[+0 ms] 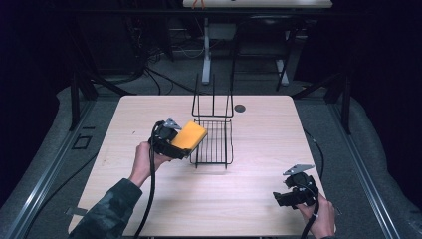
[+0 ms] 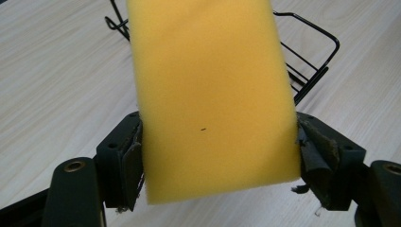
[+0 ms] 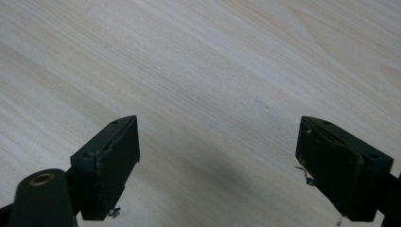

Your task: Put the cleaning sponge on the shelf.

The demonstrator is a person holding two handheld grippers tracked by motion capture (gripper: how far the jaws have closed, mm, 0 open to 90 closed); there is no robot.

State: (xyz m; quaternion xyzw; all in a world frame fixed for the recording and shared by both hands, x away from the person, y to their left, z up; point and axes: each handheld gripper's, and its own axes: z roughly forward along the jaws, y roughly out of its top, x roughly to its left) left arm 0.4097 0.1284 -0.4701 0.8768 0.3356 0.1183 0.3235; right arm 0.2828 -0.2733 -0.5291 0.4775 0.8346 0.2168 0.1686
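A yellow sponge is held flat above the left rim of a black wire rack in the middle of the table. My left gripper is shut on the sponge's near end, its pads pressing both long sides. The rack has a flat basket part and an upright wire back on its far side. My right gripper hovers low over bare table near the front right corner, open, with nothing between its fingers.
The light wooden table has a small dark round hole behind the rack. Cables trail from both grippers toward the front edge. Dark floor, table legs and wiring lie beyond the far edge.
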